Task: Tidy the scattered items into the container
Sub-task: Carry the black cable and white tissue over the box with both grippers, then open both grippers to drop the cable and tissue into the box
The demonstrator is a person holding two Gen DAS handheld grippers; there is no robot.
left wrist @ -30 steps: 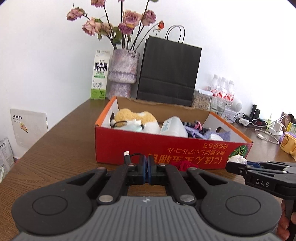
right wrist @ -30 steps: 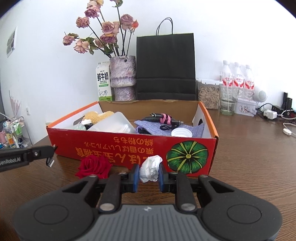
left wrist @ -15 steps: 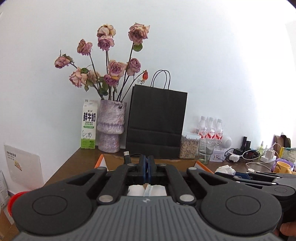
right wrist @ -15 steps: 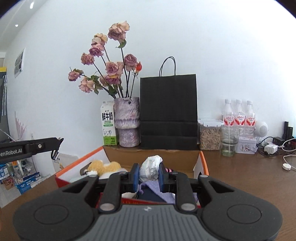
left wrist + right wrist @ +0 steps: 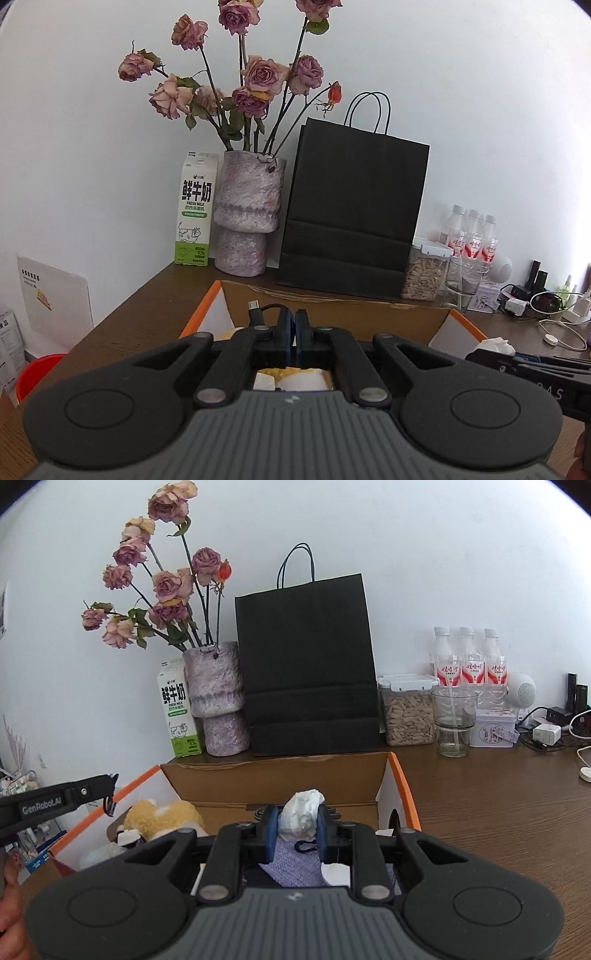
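Blocking most box (image 5: 400, 786) contents, right hand-held gripper (image 5: 295, 829) clamps tissue (image 5: 301, 810)

Brown wooden table (image 5: 498, 805) carries cardboard box (image 5: 280, 779), vase (image 5: 218, 701), black bag (image 5: 306, 664).

Quick count from my side of the desk – three clear plastic water bottles with red labels (image 5: 466, 664), one tall black paper bag with handles (image 5: 308, 661), one green-and-white milk carton (image 5: 177, 709), one mottled purple stone vase (image 5: 218, 698), one clear glass tumbler (image 5: 454, 722), one clear seed-filled plastic jar (image 5: 408, 710) – and one orange-edged cardboard box (image 5: 280, 781).
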